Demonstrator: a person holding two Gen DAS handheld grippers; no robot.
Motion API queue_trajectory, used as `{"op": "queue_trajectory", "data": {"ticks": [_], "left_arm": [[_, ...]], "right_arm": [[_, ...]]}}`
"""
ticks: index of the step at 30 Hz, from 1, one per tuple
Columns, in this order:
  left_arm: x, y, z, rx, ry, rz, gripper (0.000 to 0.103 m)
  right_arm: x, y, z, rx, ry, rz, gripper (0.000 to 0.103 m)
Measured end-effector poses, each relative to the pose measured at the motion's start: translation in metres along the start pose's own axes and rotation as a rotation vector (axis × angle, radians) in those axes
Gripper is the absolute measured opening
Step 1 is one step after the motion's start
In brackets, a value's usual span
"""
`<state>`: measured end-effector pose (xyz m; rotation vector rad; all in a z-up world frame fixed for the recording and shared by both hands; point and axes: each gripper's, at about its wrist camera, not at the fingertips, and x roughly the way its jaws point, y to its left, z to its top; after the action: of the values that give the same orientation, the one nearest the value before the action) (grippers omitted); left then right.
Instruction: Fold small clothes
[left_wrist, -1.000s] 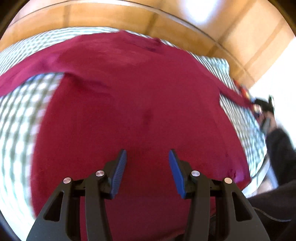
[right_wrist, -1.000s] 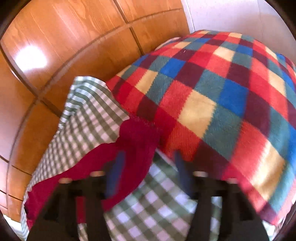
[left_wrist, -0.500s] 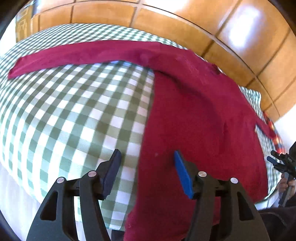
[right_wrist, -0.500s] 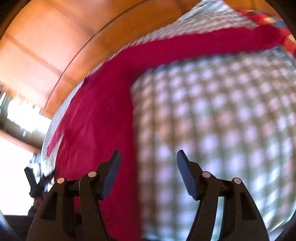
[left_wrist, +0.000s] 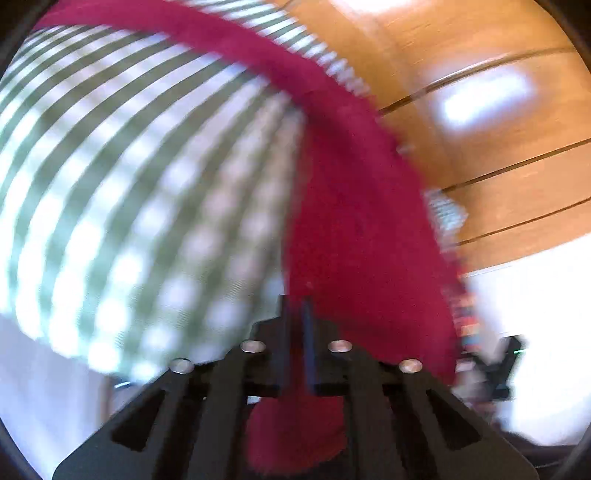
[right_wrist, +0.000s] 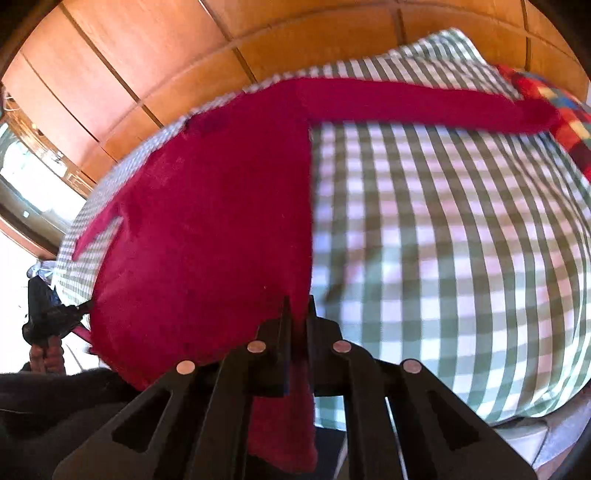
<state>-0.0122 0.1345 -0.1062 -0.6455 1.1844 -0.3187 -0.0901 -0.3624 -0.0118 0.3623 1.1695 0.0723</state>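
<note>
My left gripper (left_wrist: 295, 332) and my right gripper (right_wrist: 297, 332) are both clamped on the lower corners of the dark red long-sleeved knit top (right_wrist: 207, 229). It feels soft and limp, best held at the hem. It lies flat on the green-white checked bedcover (right_wrist: 443, 240), sleeves spread.

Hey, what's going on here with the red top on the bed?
A person is folding a red top spread on a checked bedsheet. Each hand holds a gripper: the left gripper and the right gripper are both shut on the top's near hem, one at each bottom corner. One sleeve lies stretched toward a plaid blanket. No fold is made yet.
</note>
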Motion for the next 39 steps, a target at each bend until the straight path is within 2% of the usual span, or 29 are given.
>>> {"op": "queue_trajectory", "data": {"ticks": [1,2,3,5,6,7,8,14,15,17,19,22,26,30,34,35,36,38,39], "left_arm": [[0.003,0.006,-0.002,-0.019,0.007,0.004,0.003],[0.001,0.01,-0.002,-0.049,-0.005,-0.026,0.003],[-0.003,0.009,-0.003,-0.048,-0.018,-0.012,0.003],[-0.016,-0.001,-0.001,0.013,-0.075,0.082,0.003],[-0.021,-0.005,0.002,0.029,-0.093,0.097,0.003],[-0.029,-0.011,0.005,0.045,-0.124,0.096,0.003],[-0.032,-0.017,0.009,0.066,-0.15,0.095,0.003],[-0.038,-0.079,0.046,0.315,-0.299,0.187,0.003],[-0.037,-0.082,0.056,0.338,-0.306,0.2,0.006],[-0.025,-0.106,0.078,0.402,-0.326,0.219,0.023],[-0.009,-0.128,0.102,0.459,-0.336,0.235,0.024],[0.023,-0.149,0.133,0.522,-0.321,0.271,0.024],[0.07,-0.169,0.182,0.599,-0.295,0.354,0.024],[0.107,-0.177,0.223,0.626,-0.255,0.399,0.024],[0.15,-0.185,0.253,0.671,-0.21,0.458,0.024],[0.164,-0.184,0.261,0.683,-0.18,0.471,0.024],[0.175,-0.182,0.267,0.687,-0.158,0.488,0.024],[0.194,-0.176,0.276,0.686,-0.117,0.504,0.021],[0.201,-0.173,0.279,0.685,-0.108,0.497,0.016]], "right_arm": [[0.006,-0.001,-0.006,-0.008,0.031,-0.015,0.005],[0.011,-0.001,-0.007,-0.014,0.051,-0.025,0.005],[0.015,-0.001,-0.008,-0.008,0.057,-0.027,0.006],[0.014,-0.002,-0.006,-0.013,0.057,-0.014,0.012],[0.011,-0.001,-0.003,-0.019,0.048,-0.017,0.035],[0.007,0.003,-0.001,-0.028,0.033,-0.031,0.067],[-0.002,0.0,0.004,-0.045,0.006,-0.058,0.071],[-0.007,0.017,0.052,-0.124,-0.105,-0.129,0.071],[-0.002,0.024,0.066,-0.141,-0.131,-0.133,0.071],[0.012,0.034,0.088,-0.171,-0.168,-0.134,0.071],[0.028,0.051,0.116,-0.204,-0.198,-0.137,0.067],[0.051,0.066,0.162,-0.229,-0.212,-0.115,0.06],[0.083,0.076,0.22,-0.248,-0.215,-0.13,0.059],[0.118,0.08,0.272,-0.283,-0.225,-0.219,0.059],[0.158,0.072,0.302,-0.336,-0.183,-0.32,0.058],[0.168,0.069,0.305,-0.346,-0.16,-0.331,0.055],[0.179,0.066,0.307,-0.361,-0.135,-0.333,0.042],[0.185,0.065,0.305,-0.376,-0.16,-0.341,0.037],[0.185,0.065,0.305,-0.379,-0.172,-0.343,0.028]]}}
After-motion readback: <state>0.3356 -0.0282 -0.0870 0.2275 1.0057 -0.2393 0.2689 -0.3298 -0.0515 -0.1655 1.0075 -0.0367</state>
